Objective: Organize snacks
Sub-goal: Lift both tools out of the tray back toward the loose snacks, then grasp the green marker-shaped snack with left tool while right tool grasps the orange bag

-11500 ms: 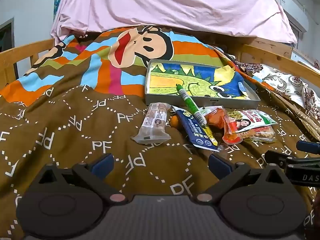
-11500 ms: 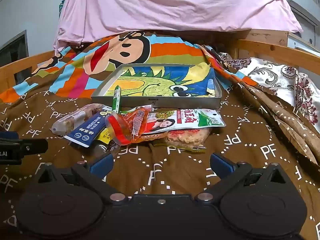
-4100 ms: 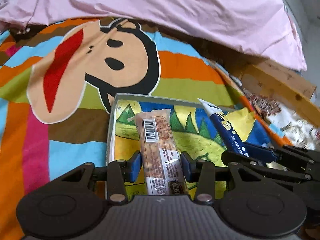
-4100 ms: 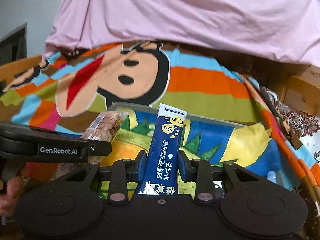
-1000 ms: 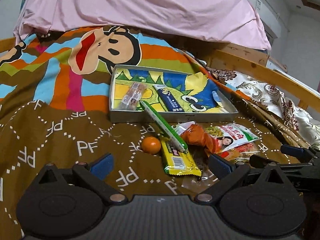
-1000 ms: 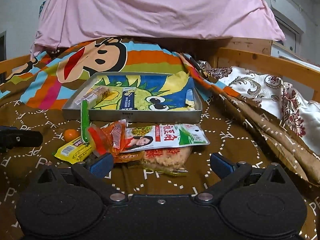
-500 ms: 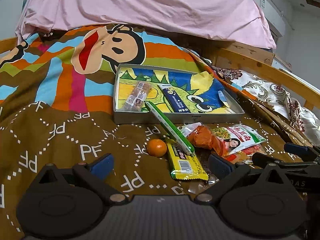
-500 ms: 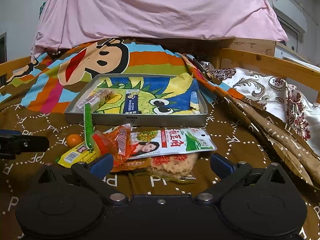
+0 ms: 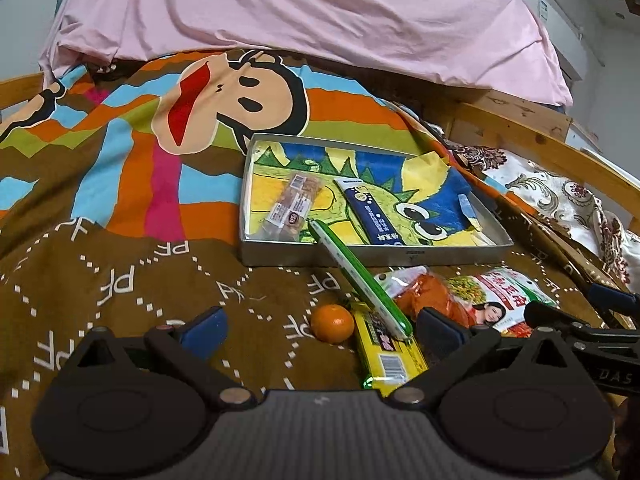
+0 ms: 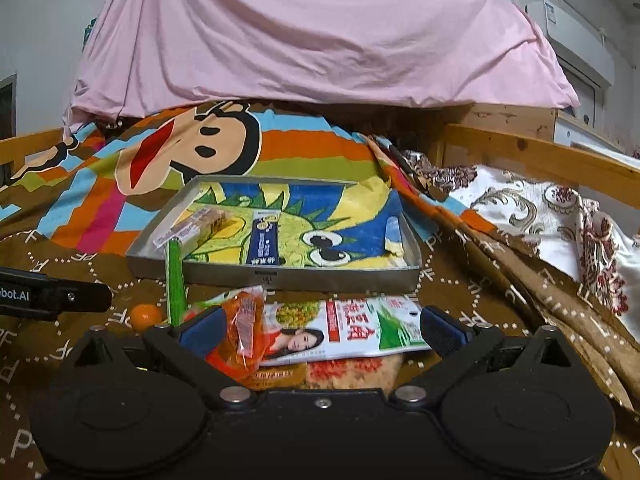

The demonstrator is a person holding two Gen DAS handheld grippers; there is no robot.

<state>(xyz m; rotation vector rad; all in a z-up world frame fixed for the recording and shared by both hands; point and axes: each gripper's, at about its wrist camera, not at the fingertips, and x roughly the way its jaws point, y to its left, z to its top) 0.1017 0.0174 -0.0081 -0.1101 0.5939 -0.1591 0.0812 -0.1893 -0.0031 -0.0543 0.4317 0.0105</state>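
A grey metal tray [image 9: 404, 257] with a dinosaur picture lies on the bed and holds a clear-wrapped biscuit bar [image 9: 294, 206] and a dark blue packet [image 9: 370, 216]. In front of it lie a green stick [image 9: 360, 276] leaning on the tray's rim, a small orange [image 9: 333, 323], a yellow bar [image 9: 386, 354], an orange packet [image 9: 432, 300] and a white-green packet with a woman's face [image 10: 352, 326]. My left gripper [image 9: 320, 326] is open and empty, low around the orange and yellow bar. My right gripper [image 10: 320, 326] is open and empty over the orange packet [image 10: 242, 326] and white-green packet.
The brown and striped monkey blanket [image 9: 120, 272] covers the bed. A pink sheet [image 10: 320, 40] hangs behind. A wooden bed rail [image 10: 540, 160] and a floral cloth [image 10: 560, 216] lie to the right. The left gripper's side shows at the left edge of the right wrist view [image 10: 52, 294].
Both grippers have moved forward and lower toward the loose snacks. The orange and yellow bar now sit between my left fingers, the packets between my right fingers. Both stay open.
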